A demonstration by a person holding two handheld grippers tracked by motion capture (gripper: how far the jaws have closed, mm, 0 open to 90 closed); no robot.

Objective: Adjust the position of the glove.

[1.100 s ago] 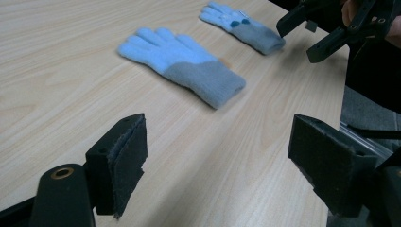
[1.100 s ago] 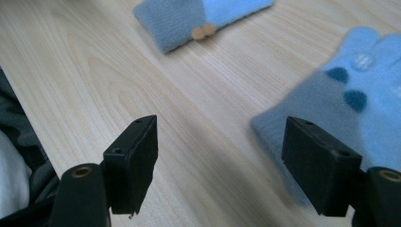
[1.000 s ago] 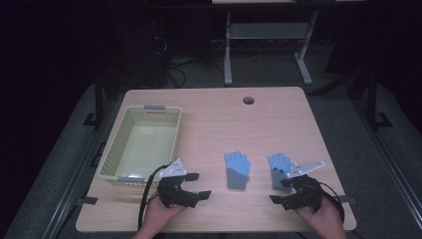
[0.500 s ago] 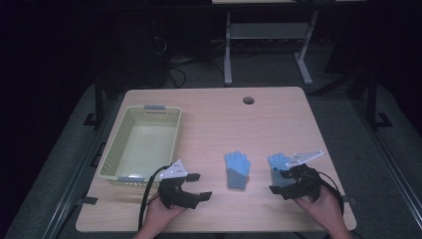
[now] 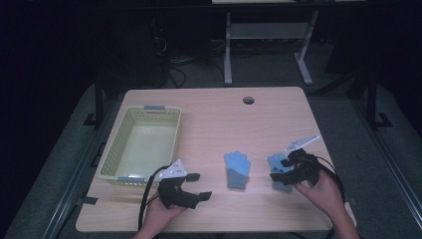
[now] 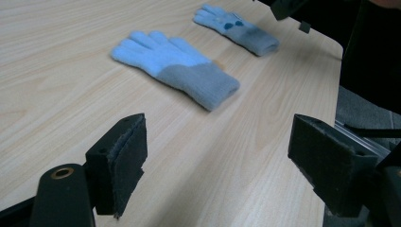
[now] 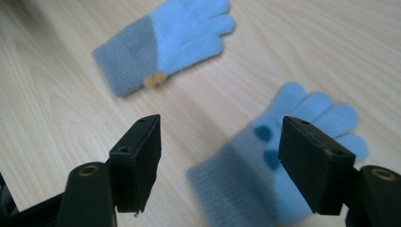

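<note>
while right tongs [image 7: 220, 165] hover spread, closing slightly, dotted glove [image 7: 283, 161] lies flat beneath them on worktop [image 5: 219, 119], unpinched; plain glove [image 5: 237, 170] lies ahead of left tongs [image 6: 222, 161], also spread.

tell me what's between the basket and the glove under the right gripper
In the high view, the other blue glove lies on the table between the basket and the dotted glove under the right gripper.

Knit cloth gloves [image 5: 237, 170]; matt wood-grain table [image 5: 219, 119]; plastic basket [image 5: 142, 144].
</note>
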